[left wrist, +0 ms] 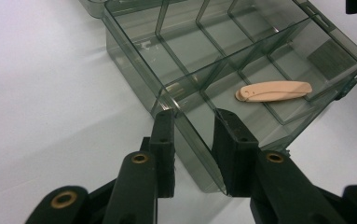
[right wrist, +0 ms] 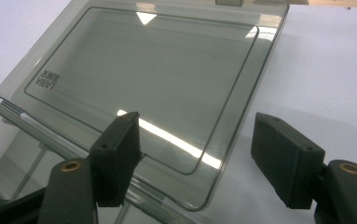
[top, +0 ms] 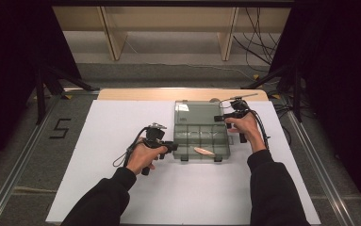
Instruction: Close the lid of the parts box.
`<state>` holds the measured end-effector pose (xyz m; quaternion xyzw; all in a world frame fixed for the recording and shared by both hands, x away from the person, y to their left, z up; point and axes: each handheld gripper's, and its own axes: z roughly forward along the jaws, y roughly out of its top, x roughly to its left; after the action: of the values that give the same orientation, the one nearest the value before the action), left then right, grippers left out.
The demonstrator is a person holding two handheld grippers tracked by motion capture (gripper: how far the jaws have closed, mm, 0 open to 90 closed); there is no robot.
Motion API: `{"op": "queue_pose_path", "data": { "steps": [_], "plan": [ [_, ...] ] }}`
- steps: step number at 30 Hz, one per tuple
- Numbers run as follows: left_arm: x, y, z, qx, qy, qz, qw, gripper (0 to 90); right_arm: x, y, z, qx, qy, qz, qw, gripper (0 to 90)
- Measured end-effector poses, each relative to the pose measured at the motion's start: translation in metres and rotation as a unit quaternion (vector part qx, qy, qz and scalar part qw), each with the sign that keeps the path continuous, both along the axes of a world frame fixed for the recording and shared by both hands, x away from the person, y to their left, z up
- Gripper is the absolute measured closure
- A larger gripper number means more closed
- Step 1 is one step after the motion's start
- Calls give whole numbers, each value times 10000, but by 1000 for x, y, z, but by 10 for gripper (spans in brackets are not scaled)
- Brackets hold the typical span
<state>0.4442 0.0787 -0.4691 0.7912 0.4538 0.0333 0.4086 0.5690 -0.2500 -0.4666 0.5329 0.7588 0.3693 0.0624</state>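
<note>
A white bench point(top: 121, 141) carries a smoky transparent plastic organiser box point(top: 201, 136), divided into compartments, with its lid point(right wrist: 148, 79) thrown open and lying flat behind it. A person in black sleeves holds one gripper in each hand.

The left gripper point(left wrist: 192, 126) sits at the box's near left corner. Its fingers point(left wrist: 163, 140) straddle the side wall of the box, one outside and one inside a compartment, closed in on the wall so that they grip it.

The right gripper point(right wrist: 199, 154) is at the box's far right side, by the hinge line. Its fingers point(right wrist: 118, 154) are spread wide apart, released; one hovers over the lid's near edge, the other over bare bench just beyond the lid's corner. Whether either touches the lid cannot be told.

A small peach-coloured flat piece point(left wrist: 273, 91), long and rounded, lies in a front compartment, ahead and to the right of the left gripper's fingers and apart from them.
</note>
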Motion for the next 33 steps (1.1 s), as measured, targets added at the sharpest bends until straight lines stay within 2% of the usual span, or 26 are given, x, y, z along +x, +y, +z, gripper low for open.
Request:
{"op": "queue_pose_path", "data": {
  "steps": [5,11,12,14,16,18,19,20,21,23,24,25,26,27,28,29,30,31,33],
  "plan": [
    [1,1,0,4,21,-42,10000,693,1,-1,-2,3,115,-3,9999,351],
    [1,1,0,0,23,-44,10000,693,2,0,-4,114,120,-19,9999,381],
    [1,1,0,1,23,-48,10000,693,2,1,-6,150,36,-95,9998,384],
    [1,1,0,3,22,-50,10000,692,2,0,-5,60,147,-32,9999,385],
    [1,1,0,5,19,-50,10000,693,2,0,-6,81,176,-32,9998,393],
    [1,1,0,8,17,-50,10000,692,2,0,-8,282,289,28,9992,400],
    [1,1,0,6,14,-47,10000,693,3,-1,-7,302,297,101,9991,404],
    [1,1,0,9,12,-51,10000,693,3,-2,-8,280,251,126,9992,405],
    [1,1,0,5,13,-49,10000,692,2,1,-7,195,281,-60,9994,405],
    [1,1,0,5,15,-52,10000,692,2,-1,-7,293,285,43,9992,421],
    [1,1,0,3,15,-46,10000,692,2,-1,-6,211,243,-23,9995,436],
    [1,1,0,3,14,-47,10000,693,2,-2,-7,261,152,-66,9995,453],
    [0,1,0,-10,36,-21,10000,692,2,-2,-6,290,143,-96,9994,470],
    [1,1,0,5,8,-46,10000,692,1,-2,-4,312,234,-145,9991,484],
    [0,0,0,-1,9,-27,10000,692,0,-2,-4,349,225,-158,9990,499],
    [0,0,0,-8,6,-9,10000,692,1,-4,-2,233,185,-119,9995,513],
    [0,0,-1,-18,4,17,10000,692,0,-4,-3,345,54,-144,9993,530],
    [0,0,-1,-14,2,15,10000,692,0,-5,-1,223,111,-96,9996,542],
    [0,-1,-1,-14,-9,24,10000,692,0,-6,1,273,63,-92,9996,570]
  ]
}}
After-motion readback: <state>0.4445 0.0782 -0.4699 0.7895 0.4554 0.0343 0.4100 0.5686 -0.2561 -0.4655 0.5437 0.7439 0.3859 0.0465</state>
